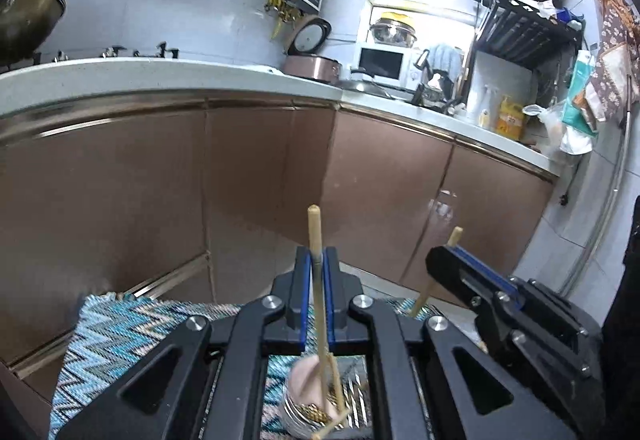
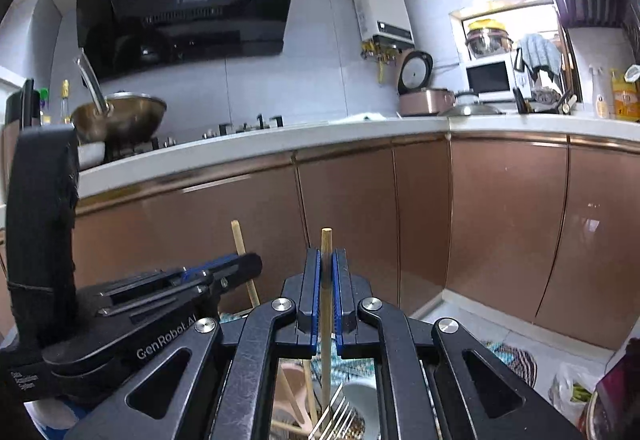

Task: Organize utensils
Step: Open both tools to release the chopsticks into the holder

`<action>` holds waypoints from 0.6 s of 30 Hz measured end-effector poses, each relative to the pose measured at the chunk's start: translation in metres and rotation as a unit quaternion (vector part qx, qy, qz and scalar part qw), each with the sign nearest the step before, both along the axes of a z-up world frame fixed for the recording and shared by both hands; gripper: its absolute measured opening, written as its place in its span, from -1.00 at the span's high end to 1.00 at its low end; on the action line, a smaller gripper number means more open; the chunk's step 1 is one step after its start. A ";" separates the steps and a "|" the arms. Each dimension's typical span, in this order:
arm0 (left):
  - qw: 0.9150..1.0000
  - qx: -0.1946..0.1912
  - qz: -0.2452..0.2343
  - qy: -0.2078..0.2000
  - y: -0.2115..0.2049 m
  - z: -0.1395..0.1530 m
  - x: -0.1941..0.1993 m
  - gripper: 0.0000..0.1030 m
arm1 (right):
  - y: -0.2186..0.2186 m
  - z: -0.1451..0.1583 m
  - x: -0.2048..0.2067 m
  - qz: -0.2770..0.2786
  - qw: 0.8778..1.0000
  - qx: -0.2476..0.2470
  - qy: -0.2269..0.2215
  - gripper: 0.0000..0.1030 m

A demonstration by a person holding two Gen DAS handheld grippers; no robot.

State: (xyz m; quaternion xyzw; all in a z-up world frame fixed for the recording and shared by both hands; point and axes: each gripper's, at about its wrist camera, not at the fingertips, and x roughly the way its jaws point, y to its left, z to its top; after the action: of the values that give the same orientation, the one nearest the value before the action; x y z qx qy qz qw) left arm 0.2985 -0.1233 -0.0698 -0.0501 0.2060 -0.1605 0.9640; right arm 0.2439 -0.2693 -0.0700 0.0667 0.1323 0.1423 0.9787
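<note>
Jaws on both sides are clenched, left gripper [image 1: 318,260] and right gripper [image 2: 326,260] each on one upright chopstick [image 1: 316,236] mid-frame above the cup w/ forks [image 2: 338,416]; we judge them light, stiff, slick, so grip near mid-shaft.

Utensil holder [image 1: 308,408] on mat [image 1: 120,332], seemingly before cabinets [image 1: 260,167].

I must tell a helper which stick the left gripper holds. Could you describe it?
Find the brown cabinet doors under the white counter. Before them the left gripper clamps an upright wooden chopstick; the other chopstick leans in the right gripper.
</note>
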 end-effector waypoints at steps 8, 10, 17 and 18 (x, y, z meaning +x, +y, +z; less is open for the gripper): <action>1.000 -0.006 0.006 -0.003 0.014 0.016 -0.032 0.29 | -0.008 0.019 -0.036 -0.028 1.000 0.001 -0.008 0.04; 1.000 -0.011 0.008 -0.013 0.021 0.025 -0.047 0.28 | -0.011 0.029 -0.053 -0.038 0.999 0.002 -0.017 -0.09; 0.995 -0.002 0.036 -0.090 0.048 0.062 -0.113 0.27 | -0.017 0.057 -0.117 -0.069 0.997 0.006 -0.047 -0.81; 0.993 0.002 0.045 -0.106 0.053 0.068 -0.126 0.27 | -0.017 0.060 -0.128 -0.074 0.996 0.009 -0.052 -0.91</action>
State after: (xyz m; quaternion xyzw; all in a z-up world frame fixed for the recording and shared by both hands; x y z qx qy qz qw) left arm 0.1725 -0.0704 -0.0022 -0.0406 0.1006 -0.1210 0.9867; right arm 0.1159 -0.2866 -0.0101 0.0772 0.0747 0.0741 0.9915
